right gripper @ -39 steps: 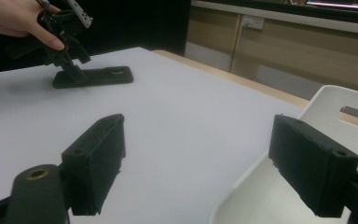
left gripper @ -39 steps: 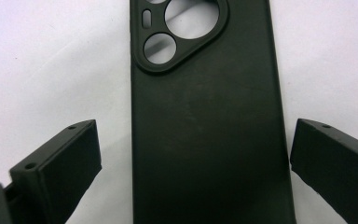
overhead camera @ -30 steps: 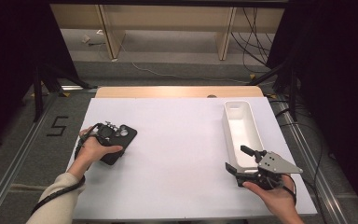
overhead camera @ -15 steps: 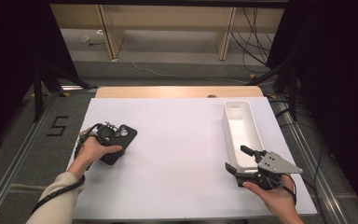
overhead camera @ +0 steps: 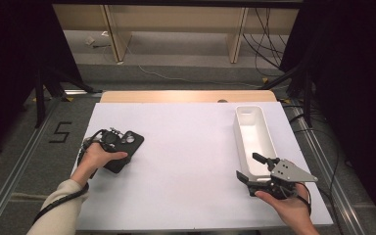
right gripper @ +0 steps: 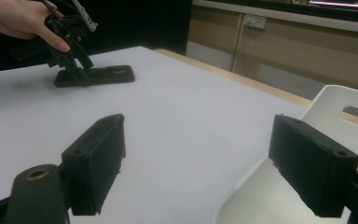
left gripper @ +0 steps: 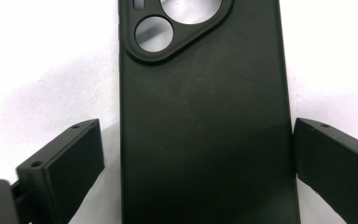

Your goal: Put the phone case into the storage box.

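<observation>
A black phone case (left gripper: 205, 93) lies camera-cutout side up on the white table (overhead camera: 191, 147). My left gripper (left gripper: 198, 140) is open and straddles its lower half, one jaw on each side; the right jaw sits almost against the case's edge. In the high view the case (overhead camera: 129, 142) lies at the table's left under the left gripper (overhead camera: 115, 147). My right gripper (overhead camera: 247, 166) is open near the front right with nothing between its jaws. In the right gripper view that gripper (right gripper: 198, 140) faces across the table toward the far case (right gripper: 107, 74).
A long white bin (overhead camera: 254, 137) stands along the table's right side, just beyond the right gripper; its near end (right gripper: 340, 100) sits by the right jaw and looks empty. A wooden strip edges the table's far side. Dark curtains flank both sides.
</observation>
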A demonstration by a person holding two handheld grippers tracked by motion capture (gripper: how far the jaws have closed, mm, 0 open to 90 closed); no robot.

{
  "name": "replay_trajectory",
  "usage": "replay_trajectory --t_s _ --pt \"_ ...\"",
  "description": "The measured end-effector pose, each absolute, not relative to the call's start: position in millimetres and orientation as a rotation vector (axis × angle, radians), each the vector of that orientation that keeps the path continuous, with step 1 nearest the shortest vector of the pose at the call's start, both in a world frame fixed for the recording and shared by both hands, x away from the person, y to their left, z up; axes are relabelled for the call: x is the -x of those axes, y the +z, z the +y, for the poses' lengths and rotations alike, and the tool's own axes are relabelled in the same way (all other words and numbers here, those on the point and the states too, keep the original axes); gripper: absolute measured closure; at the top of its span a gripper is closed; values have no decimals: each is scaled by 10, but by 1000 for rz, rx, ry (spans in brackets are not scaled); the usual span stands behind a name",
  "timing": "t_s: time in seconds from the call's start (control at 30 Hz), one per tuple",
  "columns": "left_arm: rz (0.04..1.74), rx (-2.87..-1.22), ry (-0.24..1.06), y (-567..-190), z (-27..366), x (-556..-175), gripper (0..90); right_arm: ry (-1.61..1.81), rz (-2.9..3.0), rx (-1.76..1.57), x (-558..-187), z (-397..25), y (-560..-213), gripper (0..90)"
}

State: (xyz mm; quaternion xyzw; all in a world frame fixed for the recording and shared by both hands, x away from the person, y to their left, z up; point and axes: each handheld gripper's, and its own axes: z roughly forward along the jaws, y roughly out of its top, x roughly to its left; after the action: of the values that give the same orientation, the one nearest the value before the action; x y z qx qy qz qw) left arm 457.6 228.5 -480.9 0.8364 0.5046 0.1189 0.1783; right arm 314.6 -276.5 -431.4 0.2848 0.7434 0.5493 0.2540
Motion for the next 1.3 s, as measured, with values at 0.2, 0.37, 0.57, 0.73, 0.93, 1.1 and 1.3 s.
replay_trajectory --t_s 0.2,0.37,0.57,0.73,0.93,1.1,1.3 --pt "1428 -2363 319 -4813 2294 -4585 32 1492 2022 -776 -3148 -2761 -4317 197" --pt "1426 -2366 310 -4813 2300 -4594 37 1492 2021 -772 -3148 -2761 -4317 197" --pt "1433 -2355 293 -4817 2311 -4595 44 1492 2021 -774 -3148 -2765 -4316 197" --pt "1431 -2356 288 -4817 2314 -4599 44 1493 2021 -773 -3147 -2761 -4317 197" --pt "1430 -2357 283 -4818 2316 -4601 44 1492 2023 -778 -3149 -2761 -4318 197" --pt "1432 -2358 287 -4816 2310 -4599 49 1492 2021 -774 -3147 -2763 -4315 197" --pt "1442 -2364 279 -4810 2299 -4610 57 1494 2021 -775 -3146 -2763 -4314 197"
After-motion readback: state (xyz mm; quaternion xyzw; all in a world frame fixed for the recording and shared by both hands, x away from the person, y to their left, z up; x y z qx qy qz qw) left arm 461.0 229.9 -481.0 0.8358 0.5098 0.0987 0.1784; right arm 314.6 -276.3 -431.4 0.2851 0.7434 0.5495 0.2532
